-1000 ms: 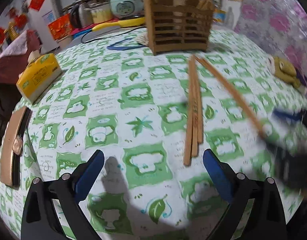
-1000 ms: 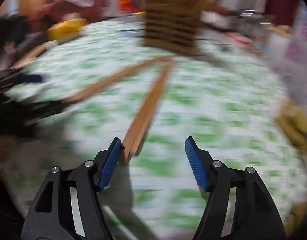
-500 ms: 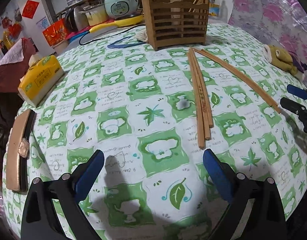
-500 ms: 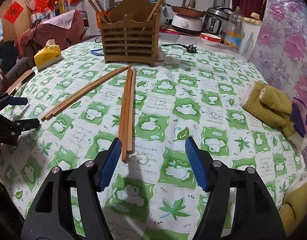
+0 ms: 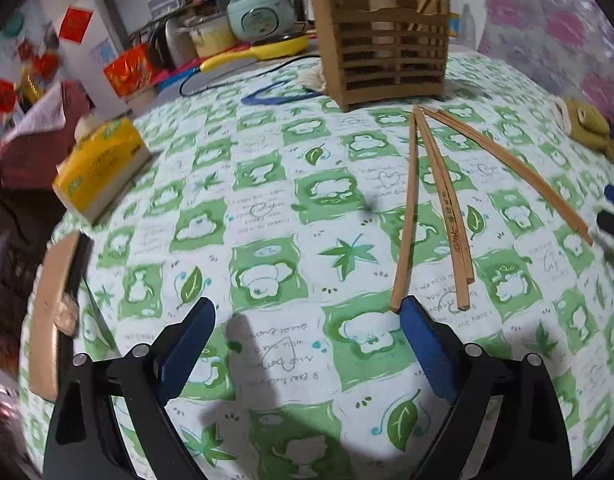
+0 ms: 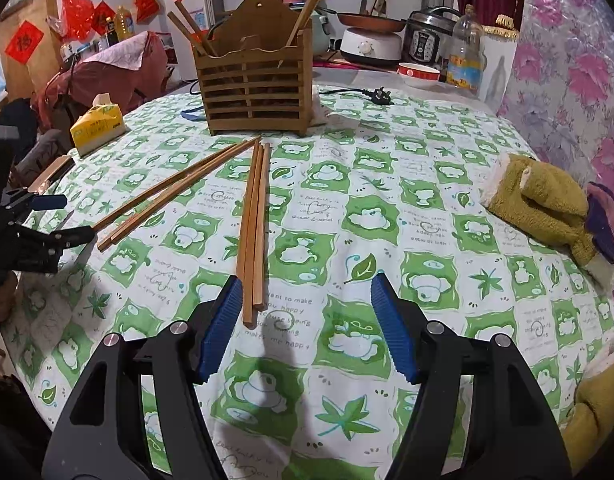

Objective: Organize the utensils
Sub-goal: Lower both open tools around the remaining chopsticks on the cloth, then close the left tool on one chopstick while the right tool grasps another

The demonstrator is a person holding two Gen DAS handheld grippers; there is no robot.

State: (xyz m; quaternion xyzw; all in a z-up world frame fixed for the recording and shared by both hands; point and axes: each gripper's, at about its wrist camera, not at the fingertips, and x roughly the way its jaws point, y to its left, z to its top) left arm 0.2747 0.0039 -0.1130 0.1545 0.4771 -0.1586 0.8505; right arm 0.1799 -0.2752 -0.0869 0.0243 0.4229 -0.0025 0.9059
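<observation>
Green-and-white checked cloth covered the round table (image 6: 427, 208), with kitchen clutter behind. Both tools hung over it with jaws spread wide and empty: the right gripper (image 6: 305, 320) had the near ends of a bundle of chopsticks (image 6: 254, 220) just ahead, against its left pad, and the left gripper (image 5: 307, 344) had the same bundle (image 5: 431, 208) ahead and right of it. Beyond lay a second, angled pair of chopsticks (image 6: 171, 192), then the slatted wooden holder (image 6: 255, 92), already holding a few sticks. Closing on the bundle could pinch several sticks unevenly and let one slip or roll. Only the right view showed the plush toy (image 6: 539, 200); the left view alone showed the wallet (image 5: 51, 312) at the table's edge.
</observation>
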